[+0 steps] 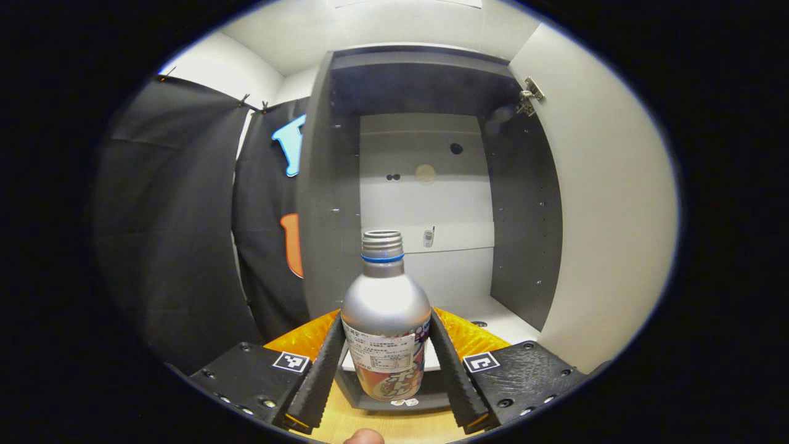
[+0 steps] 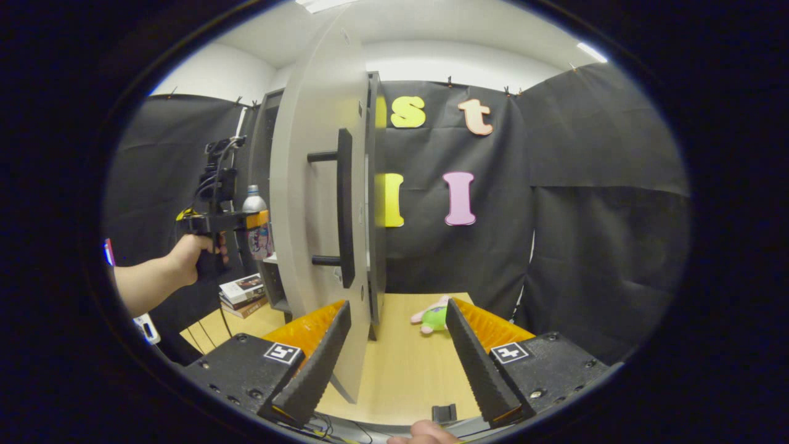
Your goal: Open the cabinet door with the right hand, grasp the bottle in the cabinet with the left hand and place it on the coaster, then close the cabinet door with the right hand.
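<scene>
black cloth walls and a pale wooden table (image 2: 407,370) make up the booth, with the grey cabinet (image 1: 320,203) standing on the table's far-left part. nearest in the left gripper view, the left gripper (image 1: 387,370) has its two fingers (image 1: 320,376) pressed against either side of the bottle (image 1: 386,320), low on the labelled body, so it is clenched on the bottle. the bottle stands upright, long axis vertical, capless neck up, at the front edge of the cabinet's white shelf (image 1: 493,311); whether its base rests on the shelf or is lifted i cannot tell. behind it the cabinet's inside is bare, its side walls well apart from the bottle, so i judge the way out is straight back toward the hand, clear of the open door (image 1: 610,203) on the right. in the right gripper view, the right gripper (image 2: 394,361) is released, jaws spread wide, with the lower edge of the door (image 2: 308,203) standing just inside its left finger and nothing gripped. the door's dark handle (image 2: 344,206) sits above and ahead of that gripper. farther left a hand (image 2: 191,256) holds the left gripper (image 2: 249,220) at the bottle (image 2: 254,222). beyond the door, a small plush toy (image 2: 433,317) lies on the table near the back wall. the coaster i cannot find, so the drop spot is unknown. the right hand is nearer the handle for closing.
</scene>
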Motion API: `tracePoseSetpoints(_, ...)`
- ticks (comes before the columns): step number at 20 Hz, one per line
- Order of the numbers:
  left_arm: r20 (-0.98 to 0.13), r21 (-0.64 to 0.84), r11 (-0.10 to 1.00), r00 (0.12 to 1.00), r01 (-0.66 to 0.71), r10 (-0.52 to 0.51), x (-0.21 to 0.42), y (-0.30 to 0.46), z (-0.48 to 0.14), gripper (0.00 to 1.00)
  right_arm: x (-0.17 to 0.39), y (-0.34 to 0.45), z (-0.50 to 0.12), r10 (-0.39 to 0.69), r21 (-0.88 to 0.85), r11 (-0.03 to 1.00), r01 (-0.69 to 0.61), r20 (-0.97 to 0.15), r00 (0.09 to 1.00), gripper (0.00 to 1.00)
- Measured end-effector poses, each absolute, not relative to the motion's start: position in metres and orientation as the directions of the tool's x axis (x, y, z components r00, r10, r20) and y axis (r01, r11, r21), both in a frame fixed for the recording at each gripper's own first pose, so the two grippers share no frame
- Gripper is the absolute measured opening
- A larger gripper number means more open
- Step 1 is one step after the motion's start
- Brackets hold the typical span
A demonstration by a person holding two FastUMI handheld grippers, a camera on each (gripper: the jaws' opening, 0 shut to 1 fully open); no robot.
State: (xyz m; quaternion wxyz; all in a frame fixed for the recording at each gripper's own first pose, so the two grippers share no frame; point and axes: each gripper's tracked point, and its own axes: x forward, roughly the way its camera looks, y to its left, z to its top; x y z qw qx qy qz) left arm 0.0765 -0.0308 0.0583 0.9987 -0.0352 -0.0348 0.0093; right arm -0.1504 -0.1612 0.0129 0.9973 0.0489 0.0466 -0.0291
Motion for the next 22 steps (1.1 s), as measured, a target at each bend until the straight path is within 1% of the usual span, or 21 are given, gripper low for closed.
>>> tracePoseSetpoints(3, 0.053, -0.065, 0.995, 0.995, -0.076, 0.08, 0.051, -0.007, 0.023, 0.76, -0.146, -0.17, 0.007, -0.057, 0.089, 0.994, 0.068, -0.12, 0.991, 0.97)
tracePoseSetpoints(4, 0.038, -0.066, 0.994, 0.995, -0.086, 0.088, 0.045, -0.003, 0.006, 0.81, -0.145, -0.172, 0.007, -0.061, 0.086, 0.994, 0.072, -0.125, 0.99, 0.97)
tracePoseSetpoints(5, 0.018, -0.074, 0.993, 0.996, -0.088, 0.089, 0.039, -0.003, -0.01, 0.76, -0.143, -0.172, 0.01, -0.058, 0.086, 0.994, 0.069, -0.119, 0.991, 0.97)
tracePoseSetpoints(8, -0.02, -0.08, 0.992, 0.995, -0.099, 0.098, 0.023, 0.0, -0.045, 0.76, -0.137, -0.17, 0.012, -0.045, 0.059, 0.997, 0.053, -0.12, 0.992, 0.97)
tracePoseSetpoints(11, -0.024, -0.087, 0.99, 0.994, -0.109, 0.107, 0.01, 0.005, -0.072, 0.76, -0.13, -0.164, 0.006, -0.032, 0.017, 0.999, 0.035, -0.154, 0.988, 0.96)
tracePoseSetpoints(15, -0.013, -0.107, 0.988, 0.994, -0.113, 0.112, -0.002, 0.01, -0.118, 0.76, -0.118, -0.167, 0.001, -0.062, -0.024, 0.998, 0.058, -0.188, 0.98, 0.99)
tracePoseSetpoints(17, 0.004, -0.12, 0.986, 0.993, -0.118, 0.119, -0.012, 0.011, -0.148, 0.76, -0.117, -0.172, -0.01, -0.089, -0.076, 0.994, 0.074, -0.22, 0.971, 0.99)
tracePoseSetpoints(20, 0.013, -0.121, 0.984, 0.99, -0.135, 0.137, -0.023, 0.009, -0.195, 0.76, -0.112, -0.17, -0.033, -0.101, -0.151, 0.987, 0.058, -0.293, 0.951, 1.0)
tracePoseSetpoints(22, 0.014, -0.114, 0.985, 0.991, -0.13, 0.132, -0.027, 0.004, -0.215, 0.76, -0.108, -0.165, -0.039, -0.105, -0.188, 0.981, 0.048, -0.305, 0.946, 1.0)
